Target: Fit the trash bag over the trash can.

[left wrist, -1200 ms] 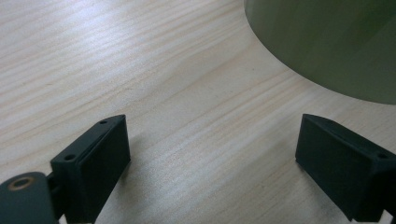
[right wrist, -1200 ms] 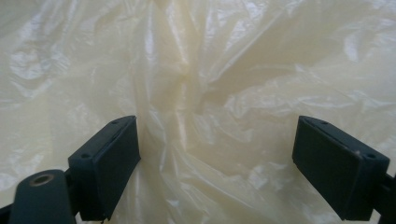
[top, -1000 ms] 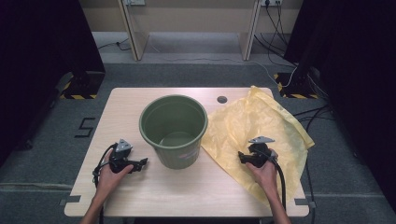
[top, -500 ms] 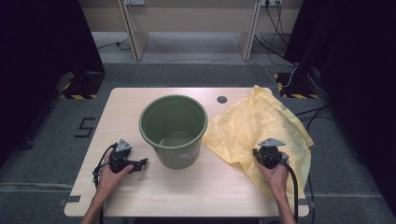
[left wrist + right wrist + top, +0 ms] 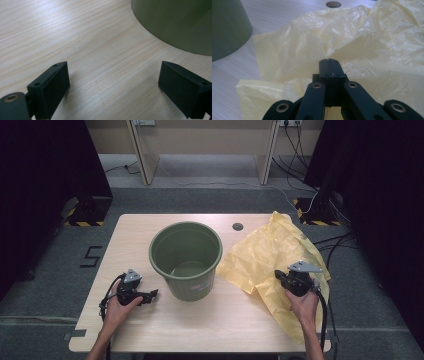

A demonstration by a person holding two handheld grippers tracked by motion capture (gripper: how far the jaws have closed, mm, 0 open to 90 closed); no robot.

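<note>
A green plastic bucket [image 5: 186, 257] stands upright in the middle of the wooden table [image 5: 135, 232]; its inside looks empty. To its right a crumpled yellow plastic bag [image 5: 270, 250] lies spread out, hanging over the table's right edge. My right gripper [image 5: 278, 275] is over the bag's near part, shut on a pucker of the bag [image 5: 362, 37] at the tips [image 5: 329, 61]. My left gripper [image 5: 153, 294] rests on the table left of the bucket [image 5: 175, 22], jaws wide open [image 5: 112, 72] over bare wood, holding nothing.
A round cable hole [image 5: 238, 226] sits near the table's far edge behind the bucket. The bucket wall [image 5: 227, 25] is to the left of my right gripper. Cables run over the grey floor [image 5: 330, 242] to the right of the table.
My right gripper has moved right, dragging the bag's near left edge with it so the plastic bunches up. The left gripper has stayed where it was.
</note>
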